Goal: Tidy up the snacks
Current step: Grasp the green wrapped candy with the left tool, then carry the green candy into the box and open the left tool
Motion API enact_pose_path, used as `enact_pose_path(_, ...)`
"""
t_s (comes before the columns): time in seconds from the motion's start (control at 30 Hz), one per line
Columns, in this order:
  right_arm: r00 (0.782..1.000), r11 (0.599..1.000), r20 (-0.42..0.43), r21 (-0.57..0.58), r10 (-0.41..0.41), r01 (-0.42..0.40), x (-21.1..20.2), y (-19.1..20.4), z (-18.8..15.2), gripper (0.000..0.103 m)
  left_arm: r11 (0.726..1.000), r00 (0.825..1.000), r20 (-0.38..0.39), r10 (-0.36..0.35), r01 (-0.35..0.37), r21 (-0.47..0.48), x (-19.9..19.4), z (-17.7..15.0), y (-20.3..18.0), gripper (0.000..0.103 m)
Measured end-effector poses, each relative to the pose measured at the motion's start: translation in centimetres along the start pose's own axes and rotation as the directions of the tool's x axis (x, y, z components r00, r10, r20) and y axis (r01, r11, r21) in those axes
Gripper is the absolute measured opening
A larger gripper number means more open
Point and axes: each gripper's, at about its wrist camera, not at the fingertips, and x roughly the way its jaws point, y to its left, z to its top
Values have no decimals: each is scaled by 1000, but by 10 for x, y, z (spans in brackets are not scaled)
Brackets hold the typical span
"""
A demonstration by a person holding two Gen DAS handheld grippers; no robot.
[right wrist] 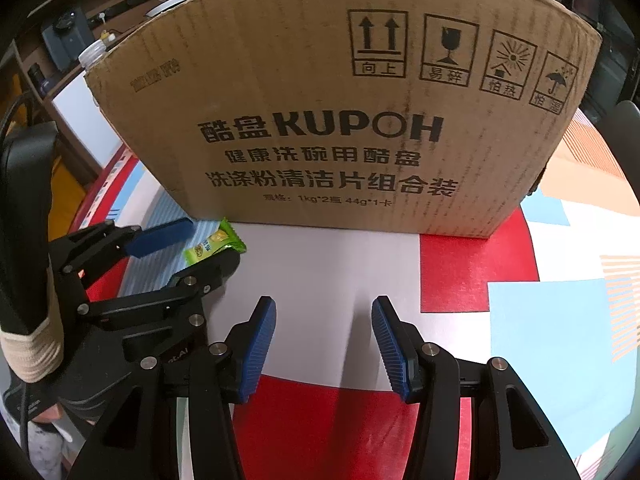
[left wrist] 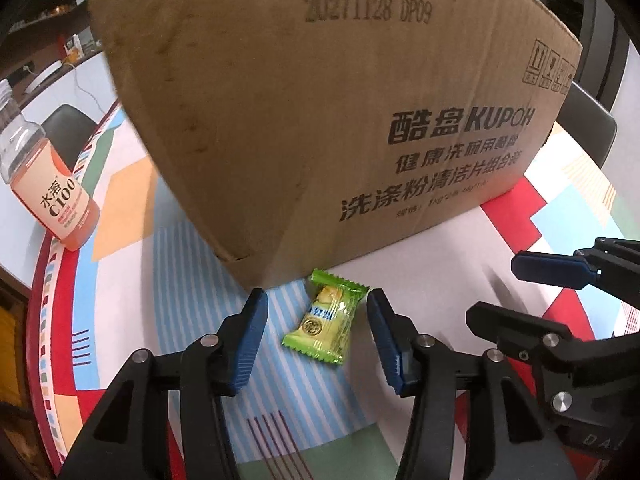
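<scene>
A small green-wrapped candy (left wrist: 325,317) lies flat on the patterned tablecloth, just in front of the near corner of a big cardboard box (left wrist: 320,120). My left gripper (left wrist: 317,298) is open and straddles the candy, with a visible gap between each blue pad and the wrapper. The right wrist view shows the same candy (right wrist: 214,244) between the left gripper's fingers (right wrist: 160,240). My right gripper (right wrist: 324,306) hovers open over the bare cloth in front of the box (right wrist: 340,120), holding nothing. It also appears at the right edge of the left wrist view (left wrist: 532,296).
A pink C100 drink bottle (left wrist: 48,184) stands near the table's left edge. The tall box blocks the view behind it. A colourful tablecloth (right wrist: 520,320) covers the table. A beige sleeve cuff (right wrist: 36,356) sits behind the left gripper.
</scene>
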Motion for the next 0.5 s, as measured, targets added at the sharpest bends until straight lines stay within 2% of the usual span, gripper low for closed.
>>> enact_pose_path(0.03, 1000, 1000, -1, 2, 0, 0, -1, -3, 0, 51, 1000, 1000, -3, -1, 1, 3, 1, 1, -1, 48)
enact_pose_path(0.1, 1000, 1000, 0, 6, -3, 3, -2, -8, 0, 51, 1000, 1000, -9, -15, 15, 4, 4, 3, -2, 32)
enact_pose_path(0.17, 1000, 1000, 1, 10, 2, -2, -4, -13, 0, 51, 1000, 1000, -10, -30, 30, -4, 4, 4, -2, 24)
enact_pose_path(0.5, 1000, 1000, 8, 19, 1, -1, -14, -33, -4, 51, 997, 1000, -5, -28, 28, -73, -10, 3, -2, 22)
